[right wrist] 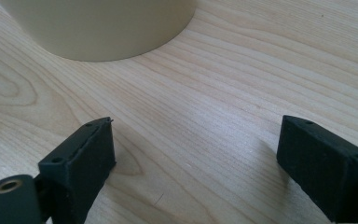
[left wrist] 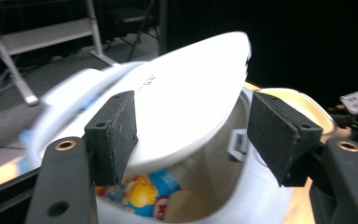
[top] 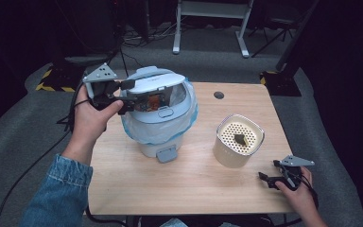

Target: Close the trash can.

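Left gripper point(left wrist: 193, 140), jaws spread, straddled the raised lid point(top: 157, 83) of the lined bin point(top: 158, 116) at the worktop's point(top: 189, 184) left-rear; the lid was probably being closed, next needing downward pressure. Right gripper point(right wrist: 196, 163) rested spread near the canister point(top: 238, 140).

A small white bin point(top: 158, 116), lined with a blue bag, is seen on the wooden table point(top: 194, 184) with its lid point(top: 153, 84) half raised. The left gripper point(top: 127, 94) is held at the lid's edge, jaws apart. A cream perforated container point(top: 238, 140) is placed nearby. The right gripper point(top: 267, 178) is rested near the table's corner.
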The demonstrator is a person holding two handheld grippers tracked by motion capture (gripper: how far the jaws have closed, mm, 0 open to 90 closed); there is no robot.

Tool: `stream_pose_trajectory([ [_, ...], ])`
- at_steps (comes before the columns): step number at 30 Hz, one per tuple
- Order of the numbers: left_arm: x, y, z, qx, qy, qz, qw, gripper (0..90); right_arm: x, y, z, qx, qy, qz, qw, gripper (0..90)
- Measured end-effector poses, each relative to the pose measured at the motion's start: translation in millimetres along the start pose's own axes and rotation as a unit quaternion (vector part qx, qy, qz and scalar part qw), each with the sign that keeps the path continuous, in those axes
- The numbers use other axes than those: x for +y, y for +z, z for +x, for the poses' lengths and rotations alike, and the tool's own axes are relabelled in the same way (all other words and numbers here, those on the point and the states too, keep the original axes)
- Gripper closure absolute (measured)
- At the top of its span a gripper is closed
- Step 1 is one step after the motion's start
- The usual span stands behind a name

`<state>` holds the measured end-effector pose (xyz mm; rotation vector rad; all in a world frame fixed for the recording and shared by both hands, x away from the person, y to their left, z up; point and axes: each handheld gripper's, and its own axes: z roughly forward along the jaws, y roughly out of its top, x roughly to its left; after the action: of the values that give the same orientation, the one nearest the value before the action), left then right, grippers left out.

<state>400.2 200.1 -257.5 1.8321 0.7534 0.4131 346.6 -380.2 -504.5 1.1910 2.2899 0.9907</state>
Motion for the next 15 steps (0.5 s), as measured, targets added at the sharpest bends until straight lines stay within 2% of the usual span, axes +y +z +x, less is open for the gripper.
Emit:
stream_pose_trajectory([
  [3, -2.9, 6.4, -6.0, -0.014, 0.003, 0.008, 0.9999, 35.9, 0.0, 0.0, 0.0, 0.0, 0.0, 0.0, 1.0, 11.1],
  [8, -5.6, 16.2, -10.7, -0.029, -0.005, 0.018, 0.9994, 39.5, 0.0, 0.0, 0.0, 0.0, 0.0, 0.0, 1.0, 11.1],
  [12, -7.4, 23.8, -11.4, -0.026, -0.007, 0.023, 0.9994, 41.5, 0.0, 0.0, 0.0, 0.0, 0.0, 0.0, 1.0, 11.1],
  [15, -8.0, 28.7, -10.3, -0.016, -0.007, 0.028, 0.9995, 41.9, 0.0, 0.0, 0.0, 0.0, 0.0, 0.0, 1.0, 11.1],
])
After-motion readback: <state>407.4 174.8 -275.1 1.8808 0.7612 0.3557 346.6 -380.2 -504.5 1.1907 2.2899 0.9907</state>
